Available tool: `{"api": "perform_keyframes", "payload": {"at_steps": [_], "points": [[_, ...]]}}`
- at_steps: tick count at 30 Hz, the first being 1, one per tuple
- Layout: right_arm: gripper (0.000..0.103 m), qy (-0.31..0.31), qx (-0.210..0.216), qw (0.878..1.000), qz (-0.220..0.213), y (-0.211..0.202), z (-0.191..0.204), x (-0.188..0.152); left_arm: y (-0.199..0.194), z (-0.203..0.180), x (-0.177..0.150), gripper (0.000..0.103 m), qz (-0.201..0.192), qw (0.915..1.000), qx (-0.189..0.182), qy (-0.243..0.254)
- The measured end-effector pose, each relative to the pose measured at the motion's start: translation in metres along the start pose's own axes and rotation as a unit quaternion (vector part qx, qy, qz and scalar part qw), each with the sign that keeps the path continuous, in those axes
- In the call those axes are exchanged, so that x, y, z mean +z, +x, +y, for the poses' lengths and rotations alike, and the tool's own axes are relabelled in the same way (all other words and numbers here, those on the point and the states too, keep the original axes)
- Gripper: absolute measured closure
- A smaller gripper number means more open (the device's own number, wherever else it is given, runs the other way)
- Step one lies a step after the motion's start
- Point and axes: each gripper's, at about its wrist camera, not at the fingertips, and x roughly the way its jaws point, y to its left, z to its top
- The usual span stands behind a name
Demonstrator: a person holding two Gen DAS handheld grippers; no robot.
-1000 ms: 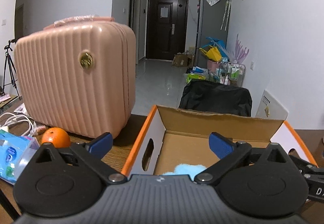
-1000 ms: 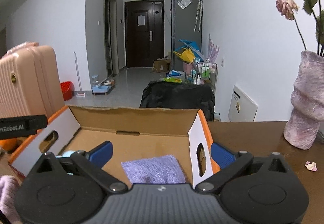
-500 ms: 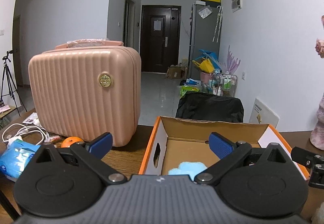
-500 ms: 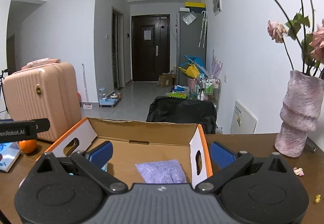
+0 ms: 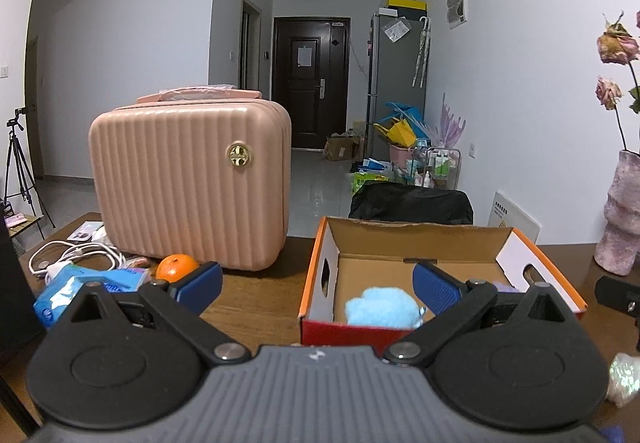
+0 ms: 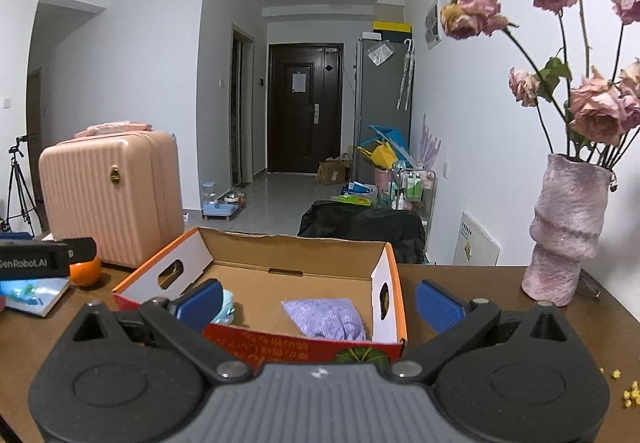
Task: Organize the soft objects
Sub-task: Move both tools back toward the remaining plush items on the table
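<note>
An open cardboard box with orange rims and white end flaps [image 6: 384, 275] stands on the dark brown wooden table [image 5: 256, 307], and two soft things lie on its floor: a fluffy light-blue plush ball [image 5: 382, 309] toward the box's left end and a flat lavender knitted pouch [image 6: 326, 317] toward its right end, near the front wall; the two are apart from one another. The left gripper [image 5: 316, 289] is held just in front of the box, its blue-padded jaws spread wide and nothing between them; its left finger is over bare tabletop and its right finger is over the box interior. The right gripper [image 6: 318, 303] is likewise spread wide and empty in front of the box, its left finger in line with the plush ball and its right finger outside the box's right end flap. Behind the box toward the table's left far edge stands an upright ribbed pink hard-shell case with a round gold emblem [image 5: 192, 179]. A round orange fruit [image 5: 176, 267] sits just in front of the case, beside a blue plastic packet of tissues [image 5: 80, 289] and a coiled white cable [image 5: 76, 257] near the left edge. At the table's right far edge stands a lumpy pink-grey ceramic vase [image 6: 566, 231] holding dried pink roses [image 6: 588, 43].
</note>
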Motion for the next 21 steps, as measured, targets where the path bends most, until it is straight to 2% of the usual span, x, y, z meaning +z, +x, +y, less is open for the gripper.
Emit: {"api": "perform_keyframes", "payload": {"at_steps": [13,21], "points": [[0.0,-0.008,0.002,1.0,-0.003,-0.063,0.011,-0.022,-0.06,0.013,-0.026,0.0,0.007,0.9999,-0.008,0.013],[0.0,-0.007,0.008,1.0,0.009,-0.094,0.021,-0.048,-0.099,0.018,-0.042,0.0,0.003,0.9998,-0.018,0.012]]}}
